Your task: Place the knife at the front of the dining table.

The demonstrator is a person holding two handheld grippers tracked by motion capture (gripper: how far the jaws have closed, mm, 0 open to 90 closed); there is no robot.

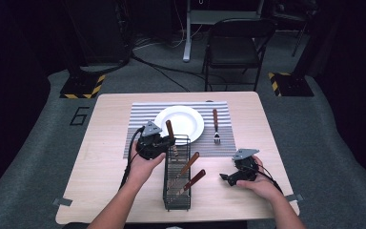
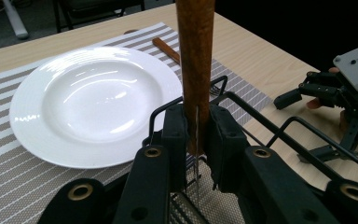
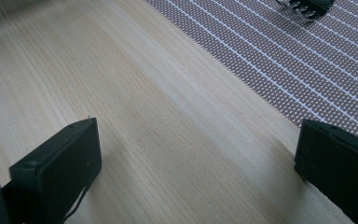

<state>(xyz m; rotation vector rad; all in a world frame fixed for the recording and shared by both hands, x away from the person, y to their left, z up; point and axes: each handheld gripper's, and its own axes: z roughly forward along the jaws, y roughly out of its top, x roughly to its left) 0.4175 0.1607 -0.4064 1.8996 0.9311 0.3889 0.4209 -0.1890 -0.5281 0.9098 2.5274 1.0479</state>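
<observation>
Above wire basket (image 1: pixel 177 191) rim, left gripper (image 2: pixel 196 133) clamps utensil handle (image 2: pixel 196 56).

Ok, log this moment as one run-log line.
left gripper: shut on wooden-handled utensil, upright at wire caddy | right gripper: open, over bare table | plate, fork on striped mat

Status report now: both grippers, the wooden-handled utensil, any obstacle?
Left gripper shut on wooden-handled utensil, upright at wire basket. Right gripper open, over bare table. No obstacle seen.
</observation>
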